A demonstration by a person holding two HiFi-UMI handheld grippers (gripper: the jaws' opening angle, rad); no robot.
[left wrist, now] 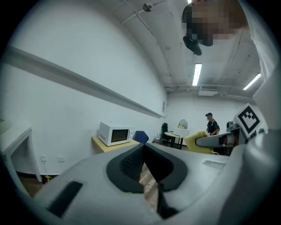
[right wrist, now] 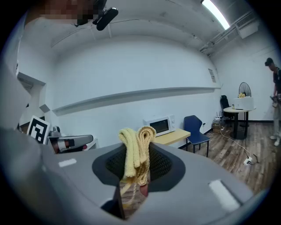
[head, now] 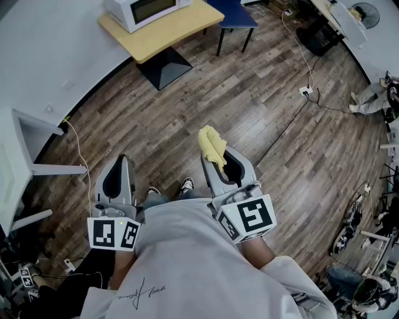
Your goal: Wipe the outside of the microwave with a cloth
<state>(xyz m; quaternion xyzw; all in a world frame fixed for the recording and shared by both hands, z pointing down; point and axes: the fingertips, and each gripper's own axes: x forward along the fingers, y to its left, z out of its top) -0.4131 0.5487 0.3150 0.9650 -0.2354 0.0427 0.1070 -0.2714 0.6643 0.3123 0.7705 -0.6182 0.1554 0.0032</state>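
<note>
The white microwave [head: 146,11] stands on a light wooden table [head: 177,31] against the far wall, well ahead of both grippers. It also shows as the microwave [left wrist: 115,133] in the left gripper view and the microwave [right wrist: 160,125] in the right gripper view. My right gripper [head: 215,159] is shut on a folded yellow cloth [head: 212,144], which sticks up between its jaws as the cloth [right wrist: 137,149]. My left gripper [head: 123,159] is held at waist height to the left, its jaws shut with nothing between them. Both grippers hang over the wooden floor.
A blue chair [head: 234,15] stands right of the table. Cables and a power strip [head: 305,91] lie on the floor to the right. A white desk [head: 28,159] is close on the left. A person [left wrist: 212,124] stands by a round table [right wrist: 238,108] farther off.
</note>
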